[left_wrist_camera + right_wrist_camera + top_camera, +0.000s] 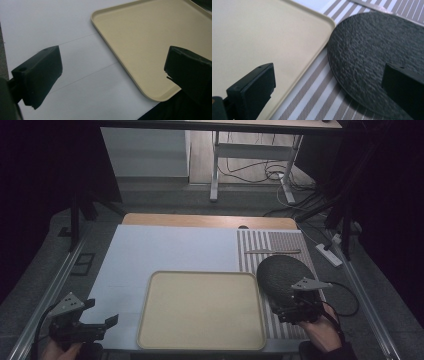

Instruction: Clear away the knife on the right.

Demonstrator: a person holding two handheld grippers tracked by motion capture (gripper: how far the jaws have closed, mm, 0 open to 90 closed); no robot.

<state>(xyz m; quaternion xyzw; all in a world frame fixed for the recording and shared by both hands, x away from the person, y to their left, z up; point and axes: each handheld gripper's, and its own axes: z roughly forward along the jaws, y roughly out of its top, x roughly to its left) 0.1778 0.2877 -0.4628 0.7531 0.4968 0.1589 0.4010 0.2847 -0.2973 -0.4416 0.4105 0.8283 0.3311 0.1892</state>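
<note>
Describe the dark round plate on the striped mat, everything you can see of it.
The dark plate is round, flat and shallow, near-black, with a rough, pebbled surface that looks like stone or matte ceramic. It lies flat and empty on the striped mat, right of the beige tray; its rim comes close to the tray's far right corner, and contact cannot be told. The right tongs hang open over its near edge, one jaw above the plate, the other toward the tray, not clamped. A slim utensil lies beyond it.

The cream tray (140, 37) looks like smooth, matt plastic. The dark round plate (372, 55) has a rough, pebbled finish, and the striped mat (317, 87) beneath looks like woven cloth. A smooth white sheet (50, 25) covers the bench.
</note>
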